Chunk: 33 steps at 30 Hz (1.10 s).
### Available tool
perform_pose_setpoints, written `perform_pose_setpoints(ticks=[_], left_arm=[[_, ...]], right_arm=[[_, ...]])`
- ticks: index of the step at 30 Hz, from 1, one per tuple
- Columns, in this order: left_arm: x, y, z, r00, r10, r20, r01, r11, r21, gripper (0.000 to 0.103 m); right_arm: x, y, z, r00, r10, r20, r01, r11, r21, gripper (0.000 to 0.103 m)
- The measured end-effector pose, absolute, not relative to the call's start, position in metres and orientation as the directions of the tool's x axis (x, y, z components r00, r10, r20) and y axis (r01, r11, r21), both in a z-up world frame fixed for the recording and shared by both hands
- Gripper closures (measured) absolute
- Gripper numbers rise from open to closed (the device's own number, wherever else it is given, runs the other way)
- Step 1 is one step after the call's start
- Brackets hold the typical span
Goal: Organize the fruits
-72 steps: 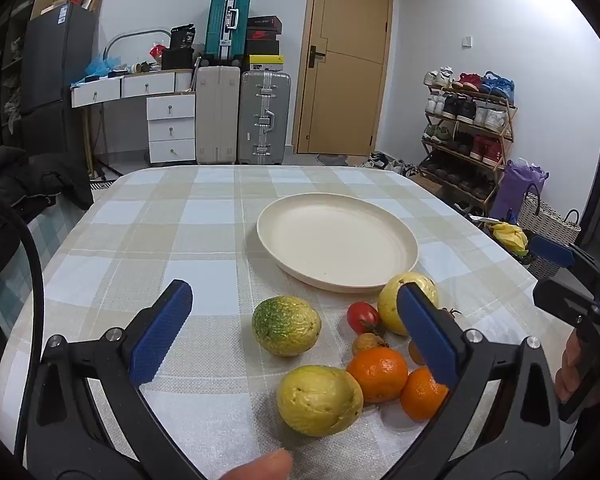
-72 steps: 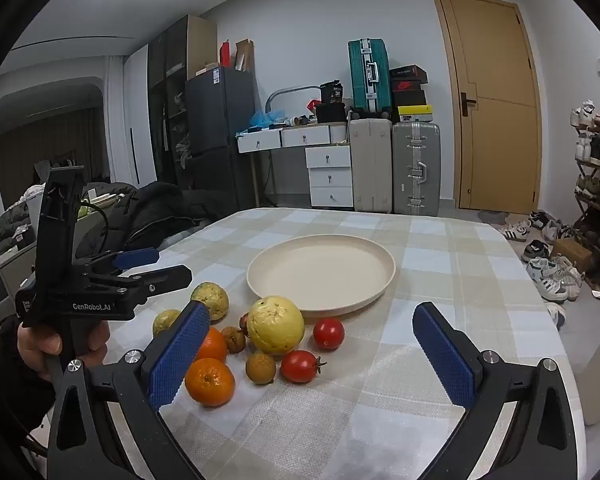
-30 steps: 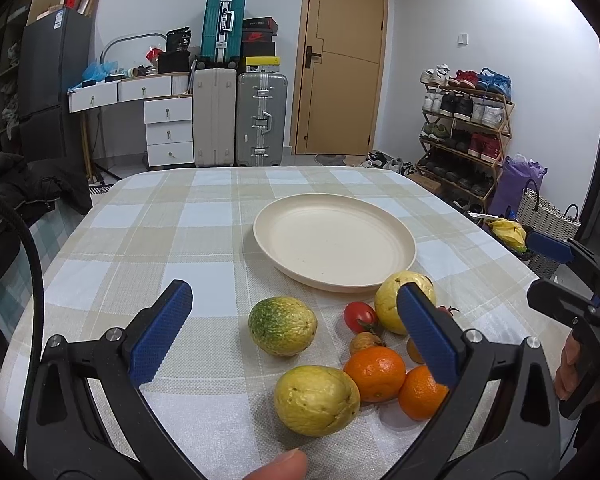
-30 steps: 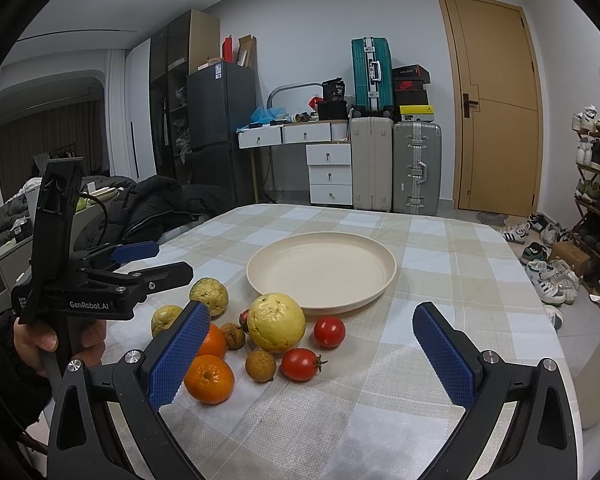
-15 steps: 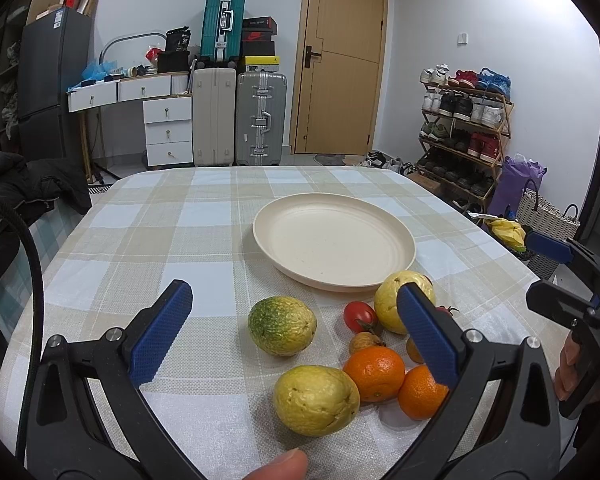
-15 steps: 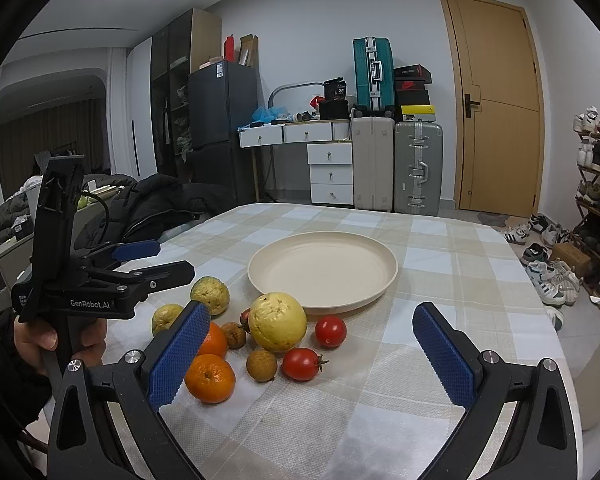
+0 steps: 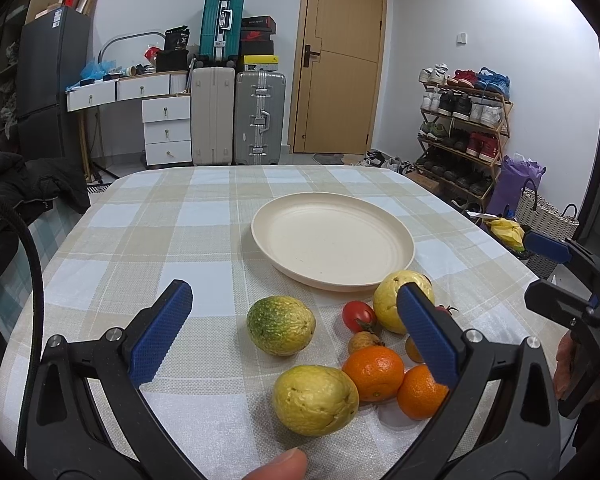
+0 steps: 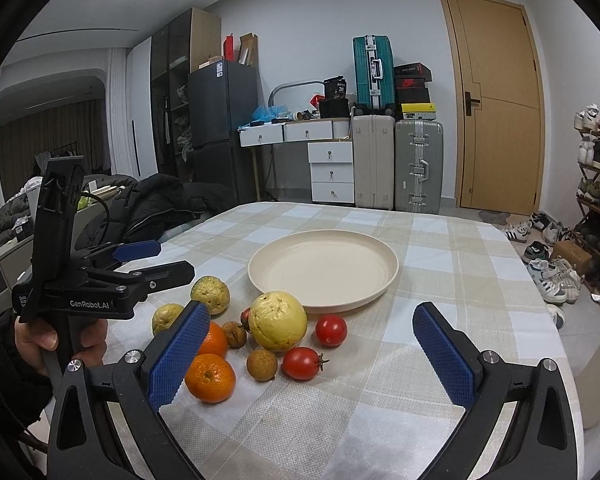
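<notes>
An empty cream plate (image 7: 332,240) (image 8: 324,270) lies mid-table. In front of it is a cluster of fruit: a green-yellow fruit (image 7: 280,325) (image 8: 210,289), a yellow fruit nearest me (image 7: 315,399), a large yellow fruit (image 8: 277,320) (image 7: 396,296), two oranges (image 7: 374,372) (image 8: 210,377), two red tomatoes (image 8: 331,330) (image 8: 302,363) and small brown fruits (image 8: 262,364). My left gripper (image 7: 296,332) is open and empty above the cluster's near left side. My right gripper (image 8: 308,356) is open and empty above the tomatoes.
The table has a beige and white checked cloth (image 7: 180,232). A black jacket (image 8: 152,204) lies at its left edge. Suitcases (image 7: 238,116), drawers and a door stand behind. A shoe rack (image 7: 464,120) stands to the right.
Both grippers have drifted only slightly. Both stay open and no fruit has moved.
</notes>
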State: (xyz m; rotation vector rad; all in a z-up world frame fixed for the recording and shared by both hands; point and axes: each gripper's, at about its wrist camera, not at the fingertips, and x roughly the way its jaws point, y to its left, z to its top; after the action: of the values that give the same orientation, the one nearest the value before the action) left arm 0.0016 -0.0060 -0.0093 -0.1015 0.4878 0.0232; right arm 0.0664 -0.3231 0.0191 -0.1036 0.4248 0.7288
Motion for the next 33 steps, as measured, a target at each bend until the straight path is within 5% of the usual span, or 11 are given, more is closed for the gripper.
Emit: perform_pose_setpoints(ticks=[33], left_arm=[[0.004,-0.006,-0.003,0.869,-0.004,-0.495,-0.047,0.995,-0.090,0.001]], right_arm=[[0.095,-0.321,0.006,0.634,0.551,-0.543,-0.596,0.795,0.112,0.000]])
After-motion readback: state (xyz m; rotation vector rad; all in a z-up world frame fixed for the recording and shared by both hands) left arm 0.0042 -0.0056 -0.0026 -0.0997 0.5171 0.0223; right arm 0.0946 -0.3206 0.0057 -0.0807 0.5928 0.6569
